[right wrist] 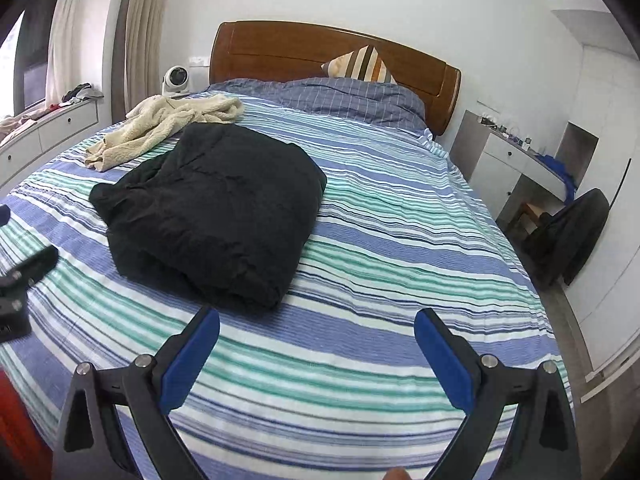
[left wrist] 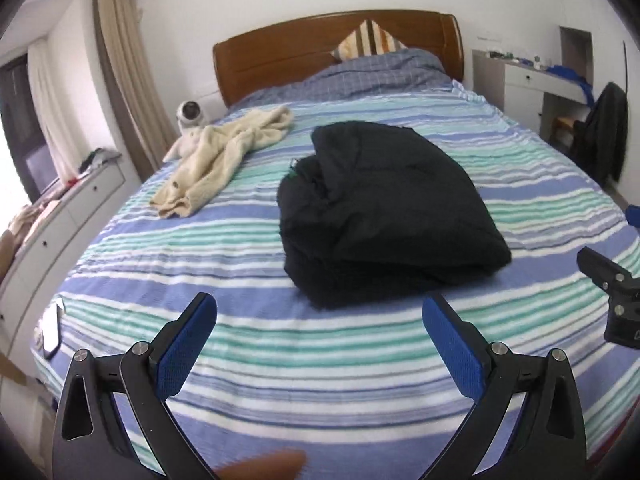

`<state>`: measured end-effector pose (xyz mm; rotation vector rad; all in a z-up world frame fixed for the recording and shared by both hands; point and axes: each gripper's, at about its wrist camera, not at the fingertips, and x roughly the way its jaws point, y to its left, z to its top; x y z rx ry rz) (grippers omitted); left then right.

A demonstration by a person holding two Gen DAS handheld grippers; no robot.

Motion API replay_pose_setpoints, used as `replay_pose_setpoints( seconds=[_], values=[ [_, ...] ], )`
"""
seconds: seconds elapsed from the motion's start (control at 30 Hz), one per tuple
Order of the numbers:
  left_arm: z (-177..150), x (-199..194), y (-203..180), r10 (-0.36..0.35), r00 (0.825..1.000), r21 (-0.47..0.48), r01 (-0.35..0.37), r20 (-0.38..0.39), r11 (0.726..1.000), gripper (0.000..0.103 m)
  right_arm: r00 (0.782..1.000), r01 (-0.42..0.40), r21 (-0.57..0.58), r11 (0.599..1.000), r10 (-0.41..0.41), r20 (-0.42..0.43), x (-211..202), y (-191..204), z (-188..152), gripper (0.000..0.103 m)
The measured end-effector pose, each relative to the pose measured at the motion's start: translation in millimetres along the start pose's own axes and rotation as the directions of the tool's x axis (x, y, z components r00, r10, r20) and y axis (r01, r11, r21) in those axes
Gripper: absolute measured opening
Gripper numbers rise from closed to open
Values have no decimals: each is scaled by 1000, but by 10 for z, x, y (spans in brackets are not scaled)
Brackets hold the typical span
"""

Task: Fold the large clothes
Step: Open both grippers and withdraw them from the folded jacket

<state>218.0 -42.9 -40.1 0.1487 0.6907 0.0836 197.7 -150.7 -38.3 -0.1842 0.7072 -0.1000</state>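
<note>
A large black garment [left wrist: 384, 216] lies folded into a thick bundle in the middle of the striped bed [left wrist: 304, 360]. It also shows in the right wrist view [right wrist: 216, 212]. My left gripper [left wrist: 320, 320] is open and empty, hovering over the bed just in front of the bundle. My right gripper [right wrist: 316, 332] is open and empty, in front and to the right of the bundle. A crumpled cream fleece garment [left wrist: 224, 156] lies at the far left of the bed, also seen in the right wrist view [right wrist: 160, 128].
A wooden headboard [left wrist: 320, 40] with a striped pillow [left wrist: 368, 40] and a folded blue quilt [left wrist: 380, 76] is at the back. A white fan [left wrist: 190, 114] stands by the bed's left. A drawer unit [left wrist: 60, 232] is at left, a desk [left wrist: 532, 80] and dark chair [right wrist: 568, 236] at right.
</note>
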Motion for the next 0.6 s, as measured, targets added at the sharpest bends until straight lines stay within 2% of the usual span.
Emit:
replay_pose_setpoints(
  seconds=[0.23,0.4,0.53,0.6],
  values=[
    [-18,-168,23,-95,995,-72,94,-10,993,102,999,-33,38,999,33,-9,-211,-29,-145,99],
    [-71,-161,10,-71,997,-62,70,-12,996,102,999,-41,46,998,42,-17,-275,-35,-260,100],
    [-121,-137,56,-96,995,-116,93,-21,989,102,999,-46,41,998,46,-20,-310,-17,-301,99],
    [-129,-155,44,-87,996,-110,85,-11,990,102,998,-55,42,998,56,-21,-328,-7,-302,99]
  ],
)
